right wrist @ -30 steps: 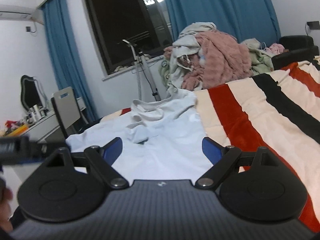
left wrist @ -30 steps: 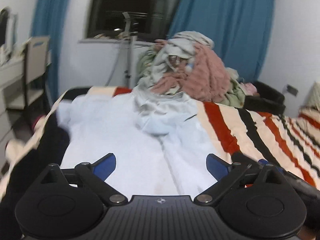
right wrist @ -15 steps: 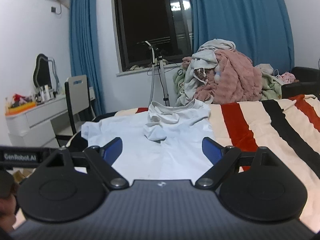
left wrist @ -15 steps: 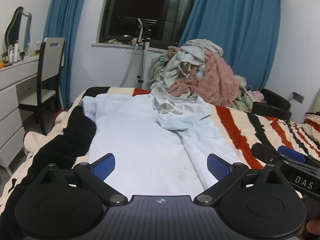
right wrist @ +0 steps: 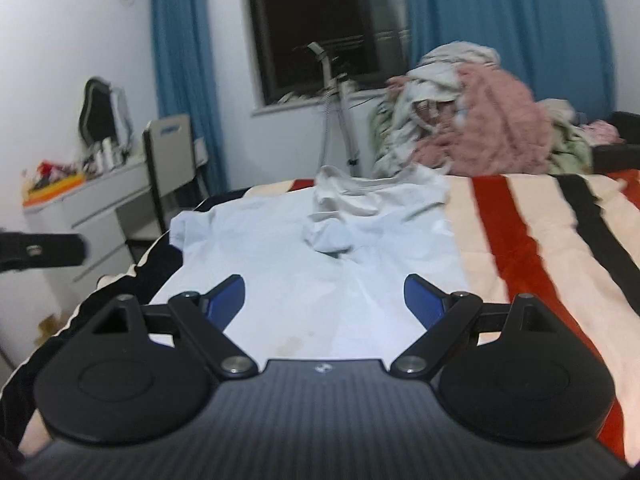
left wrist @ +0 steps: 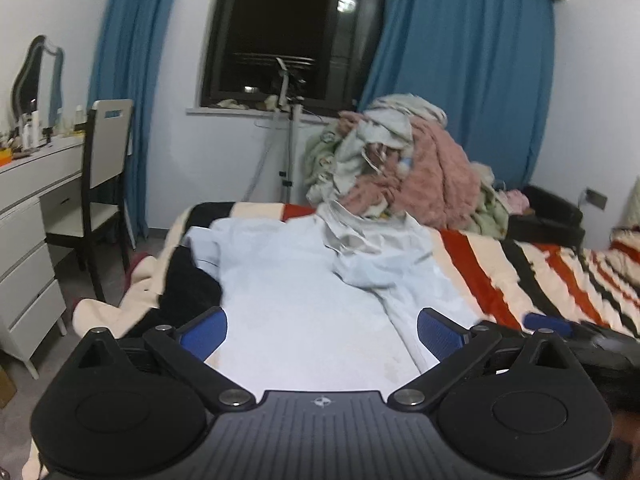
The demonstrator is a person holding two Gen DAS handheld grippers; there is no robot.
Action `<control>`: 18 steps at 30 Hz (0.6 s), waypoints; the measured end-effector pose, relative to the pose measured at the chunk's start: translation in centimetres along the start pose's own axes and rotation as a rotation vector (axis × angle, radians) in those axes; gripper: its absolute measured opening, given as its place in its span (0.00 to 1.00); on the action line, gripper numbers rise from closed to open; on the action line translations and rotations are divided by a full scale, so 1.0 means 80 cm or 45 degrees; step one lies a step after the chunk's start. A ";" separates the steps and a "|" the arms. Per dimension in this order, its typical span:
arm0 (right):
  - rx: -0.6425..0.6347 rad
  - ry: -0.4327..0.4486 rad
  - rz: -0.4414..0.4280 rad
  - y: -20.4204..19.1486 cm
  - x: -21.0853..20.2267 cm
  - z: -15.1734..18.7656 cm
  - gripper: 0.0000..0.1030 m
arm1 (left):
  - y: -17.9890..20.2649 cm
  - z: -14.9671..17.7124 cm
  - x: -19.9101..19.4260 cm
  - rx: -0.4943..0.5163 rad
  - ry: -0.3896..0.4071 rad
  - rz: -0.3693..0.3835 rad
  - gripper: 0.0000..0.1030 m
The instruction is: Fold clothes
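Pale blue T-shirt (left wrist: 304,300), spread front-up along near-left part of striped blanket (left wrist: 552,276); collar toward far end, one sleeve bunched into a lump near chest centre, other sleeve flat at far left. Left gripper (left wrist: 322,330): blue-padded fingers spread wide, holding nothing, hovering over shirt's near hem. Right gripper (right wrist: 324,296): likewise spread wide and empty, above lower half of shirt. Heap of unfolded clothes (right wrist: 472,128), pink and off-white, at far end of blanket, just beyond collar. White dresser (left wrist: 28,216) and chair (left wrist: 102,176) at left. Blue curtains (left wrist: 460,80) flanking dark window (left wrist: 292,28).
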State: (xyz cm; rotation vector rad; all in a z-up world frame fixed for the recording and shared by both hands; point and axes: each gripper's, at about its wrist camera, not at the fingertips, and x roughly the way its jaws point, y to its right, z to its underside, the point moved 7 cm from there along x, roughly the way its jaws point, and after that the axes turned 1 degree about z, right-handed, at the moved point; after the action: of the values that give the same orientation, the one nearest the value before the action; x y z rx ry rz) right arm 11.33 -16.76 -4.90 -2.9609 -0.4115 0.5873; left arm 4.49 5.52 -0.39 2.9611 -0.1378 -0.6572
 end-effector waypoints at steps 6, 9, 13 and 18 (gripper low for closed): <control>-0.136 -0.086 -0.193 -0.104 0.131 -0.059 0.85 | -0.064 0.001 0.006 -0.030 0.041 -0.155 1.00; -0.198 -0.143 -0.291 -0.162 0.204 -0.081 0.85 | -0.097 0.009 0.022 -0.125 0.017 -0.152 1.00; -0.224 -0.228 -0.377 -0.239 0.315 -0.069 0.85 | -0.139 0.026 0.051 -0.235 -0.025 -0.135 1.00; -0.207 -0.350 -0.309 -0.278 0.415 -0.046 0.74 | -0.182 0.045 0.092 -0.361 -0.086 -0.184 1.00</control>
State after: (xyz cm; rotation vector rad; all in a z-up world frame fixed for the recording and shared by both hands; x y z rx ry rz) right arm 36.87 13.69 -10.30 -2.9181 -0.8669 0.9737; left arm 10.55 18.85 -8.48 2.6945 0.1535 -0.7265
